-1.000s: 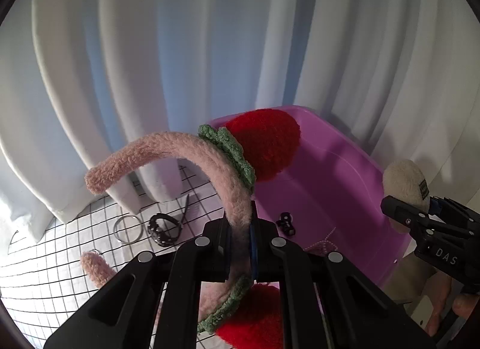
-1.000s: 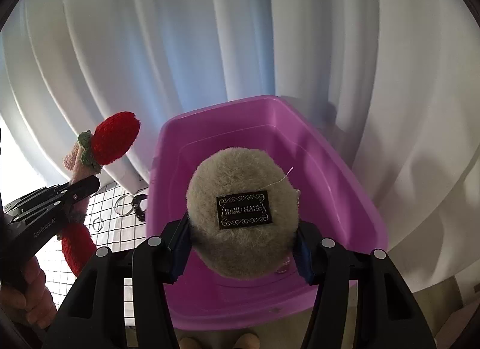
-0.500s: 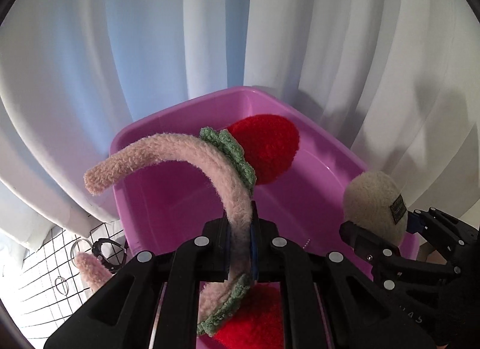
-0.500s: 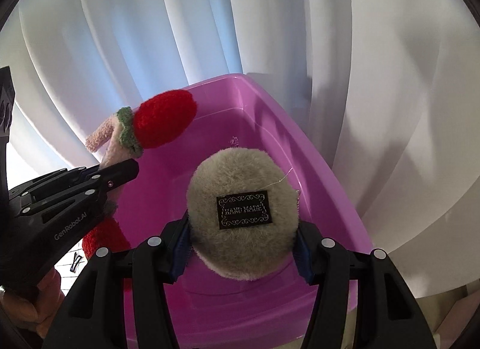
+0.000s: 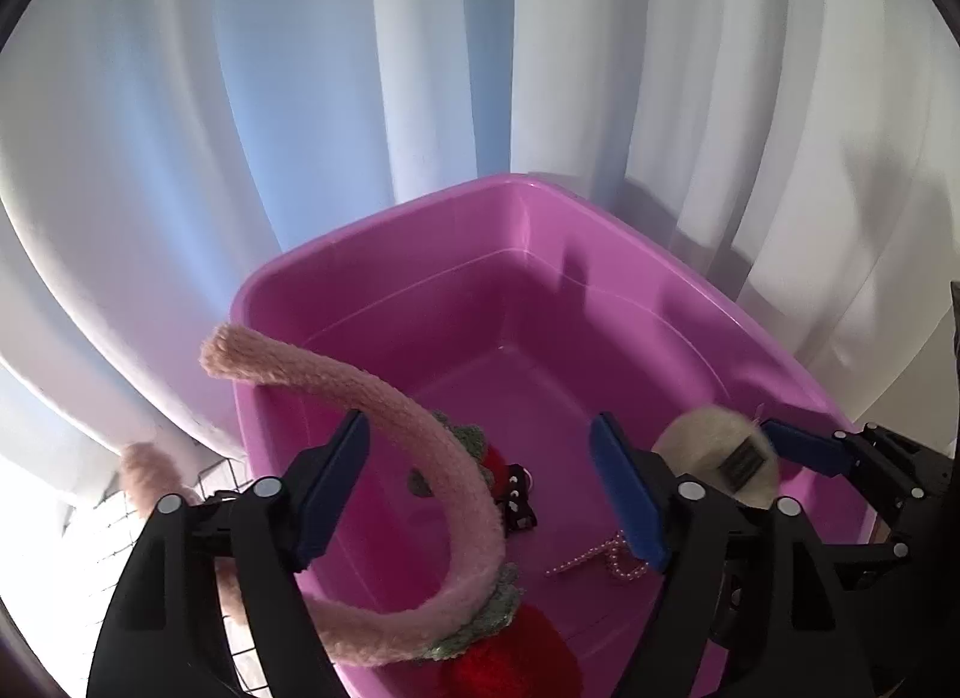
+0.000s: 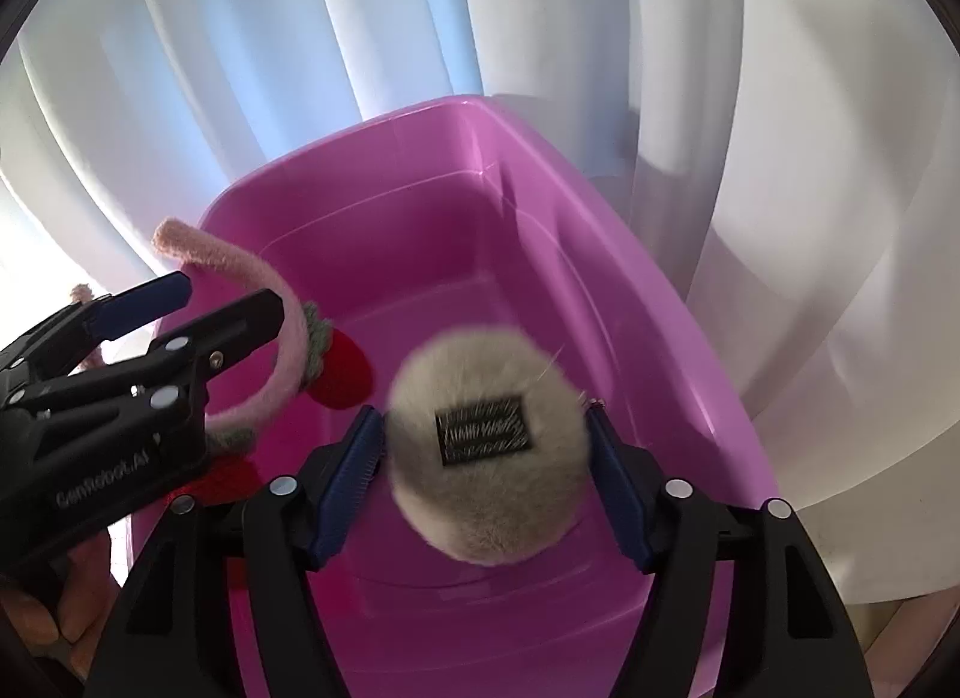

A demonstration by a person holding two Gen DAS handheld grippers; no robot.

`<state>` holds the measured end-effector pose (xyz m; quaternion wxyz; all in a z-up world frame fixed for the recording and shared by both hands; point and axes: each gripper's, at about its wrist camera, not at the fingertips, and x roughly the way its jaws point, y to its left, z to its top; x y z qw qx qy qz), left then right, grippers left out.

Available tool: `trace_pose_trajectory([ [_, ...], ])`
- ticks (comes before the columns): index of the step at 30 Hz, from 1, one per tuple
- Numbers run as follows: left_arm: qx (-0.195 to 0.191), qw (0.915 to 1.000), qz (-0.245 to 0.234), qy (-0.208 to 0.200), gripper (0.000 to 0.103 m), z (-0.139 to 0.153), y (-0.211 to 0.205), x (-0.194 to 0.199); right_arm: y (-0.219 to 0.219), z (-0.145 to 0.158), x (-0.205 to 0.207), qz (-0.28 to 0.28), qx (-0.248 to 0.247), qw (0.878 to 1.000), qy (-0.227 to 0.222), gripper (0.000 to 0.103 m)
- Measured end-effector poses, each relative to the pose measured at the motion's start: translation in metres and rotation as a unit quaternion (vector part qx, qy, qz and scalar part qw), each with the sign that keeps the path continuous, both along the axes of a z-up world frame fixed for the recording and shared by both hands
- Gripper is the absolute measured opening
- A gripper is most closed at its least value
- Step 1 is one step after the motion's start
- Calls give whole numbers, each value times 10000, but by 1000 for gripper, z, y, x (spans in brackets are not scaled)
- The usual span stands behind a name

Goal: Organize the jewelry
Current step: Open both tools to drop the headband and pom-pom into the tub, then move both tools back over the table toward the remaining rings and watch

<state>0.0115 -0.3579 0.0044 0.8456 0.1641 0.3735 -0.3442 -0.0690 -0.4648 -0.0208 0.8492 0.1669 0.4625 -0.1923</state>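
Jewelry is collecting in the purple tub (image 5: 600, 302), which is sitting before white curtains (image 5: 300, 98); the left gripper (image 5: 480, 494) is opening, its jaws spreading clear of the pink strawberry headband (image 5: 420, 446) draping over the tub's nine-o'clock rim. The right gripper (image 6: 483, 461) is opening too, its pads parting beside the blurred cream pom-pom (image 6: 486, 446); a pearl strand (image 5: 600, 560) is lying at five o'clock on the tub floor.

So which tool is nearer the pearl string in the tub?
Left. The left tool hangs right above the pearl string, jaws opening; the right tool, around the pompom, sits further off.
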Motion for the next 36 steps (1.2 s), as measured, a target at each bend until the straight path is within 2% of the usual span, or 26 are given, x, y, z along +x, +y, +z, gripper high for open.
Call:
trace_pose_trajectory([
  [3, -93, 9999, 71, -55, 89, 5, 6, -1, 0, 3, 0, -40, -88, 10000, -9, 72],
  [9, -205, 9992, 309, 168, 89, 10, 19, 9, 2, 6, -4, -76, -112, 9999, -33, 72],
  [19, -365, 9976, 589, 92, 91, 25, 58, 1, 24, 19, -13, 14, -54, 9997, -225, 72],
  [29, -508, 9908, 1237, 184, 93, 26, 156, -2, 78, 29, -11, 434, 180, 9977, -497, 72],
  [36, -549, 9753, 2118, 312, 93, 19, 251, 18, 134, 41, 8, 974, 143, 9931, -633, 72],
])
